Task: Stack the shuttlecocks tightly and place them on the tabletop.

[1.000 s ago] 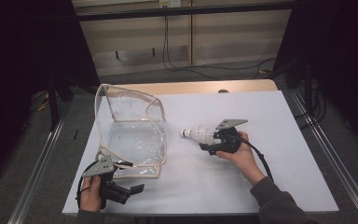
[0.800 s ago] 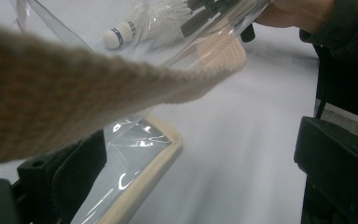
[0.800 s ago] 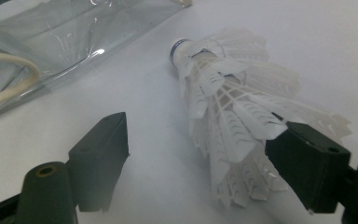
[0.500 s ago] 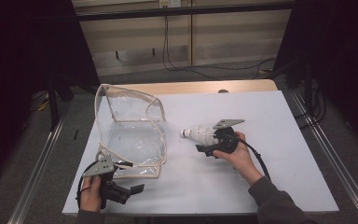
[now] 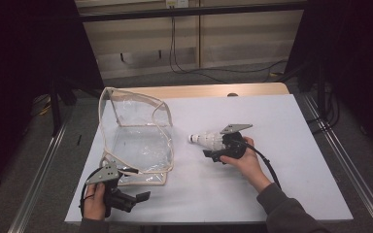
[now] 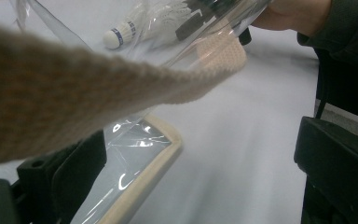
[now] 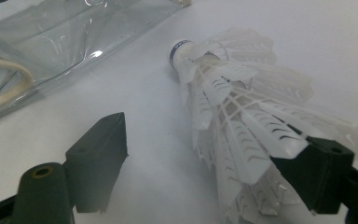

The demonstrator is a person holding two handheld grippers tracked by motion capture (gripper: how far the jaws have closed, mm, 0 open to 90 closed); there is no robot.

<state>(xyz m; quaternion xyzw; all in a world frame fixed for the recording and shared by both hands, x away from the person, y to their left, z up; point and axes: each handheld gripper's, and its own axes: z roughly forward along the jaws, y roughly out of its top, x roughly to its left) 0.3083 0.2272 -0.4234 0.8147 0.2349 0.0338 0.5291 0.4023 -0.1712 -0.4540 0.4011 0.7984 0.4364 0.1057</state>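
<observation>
The right gripper [image 5: 212, 147] lies level, jaws just closing, spread beside the shuttlecock [image 5: 205, 140].

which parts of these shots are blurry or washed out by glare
Left gripper view: the beige strap up close is a soft blur; glare streaks the clear bag. Right gripper view: the near feathers of the shuttlecock soften. High view: sharp table, dark surroundings.

A white feathered shuttlecock [image 5: 207, 141] lies on its side on the worktop [image 5: 281, 126], its blue-banded cork nose toward the clear plastic pouch [image 5: 136, 141]. The pouch, edged in beige piping, stands open near the left edge, well apart from the shuttlecock, its woven beige strap [image 6: 98, 88] lifted.
</observation>
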